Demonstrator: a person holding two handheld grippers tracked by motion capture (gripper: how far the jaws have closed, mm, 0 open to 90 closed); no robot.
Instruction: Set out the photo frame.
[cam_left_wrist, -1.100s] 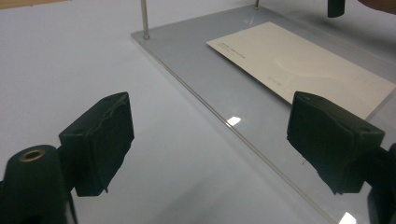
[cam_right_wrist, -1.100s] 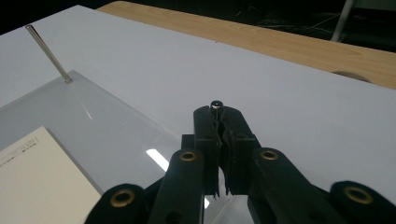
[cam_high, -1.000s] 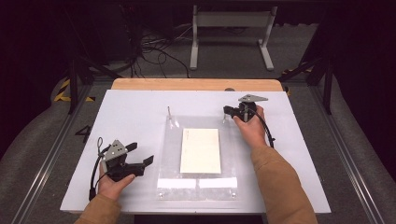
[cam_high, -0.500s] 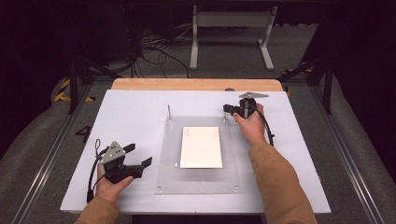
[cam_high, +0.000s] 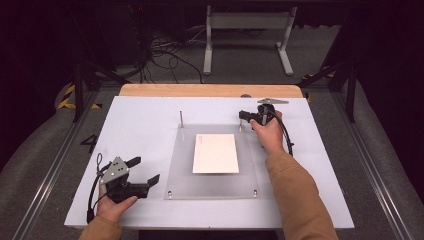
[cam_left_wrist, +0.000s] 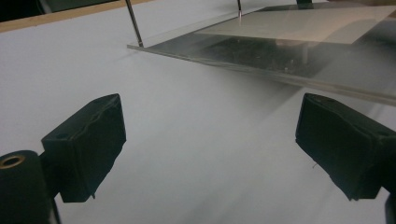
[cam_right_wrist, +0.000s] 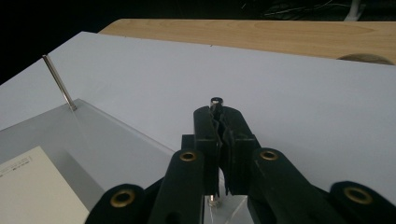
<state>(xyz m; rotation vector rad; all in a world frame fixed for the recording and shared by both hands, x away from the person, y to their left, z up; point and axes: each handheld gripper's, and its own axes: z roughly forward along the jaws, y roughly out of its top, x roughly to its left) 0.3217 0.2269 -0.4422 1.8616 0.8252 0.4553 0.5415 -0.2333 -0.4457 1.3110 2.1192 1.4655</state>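
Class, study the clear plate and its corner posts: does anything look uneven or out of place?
Yes. The far corners of the clear plate carry tall metal pins, the left pin free, the right pin clamped in the right gripper. The near corners show short studs only.

A grey floor (cam_high: 45, 165) with tangled cables (cam_high: 165, 50) and a metal stand (cam_high: 247, 30) lies beyond the table.

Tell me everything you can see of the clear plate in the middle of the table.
The clear plate is a square, see-through sheet, acrylic by its look, lying flat on the white table. A white card rests on its middle. Thin metal pins stand at its far corners, short studs at the near ones. The right gripper is shut on the far right pin.
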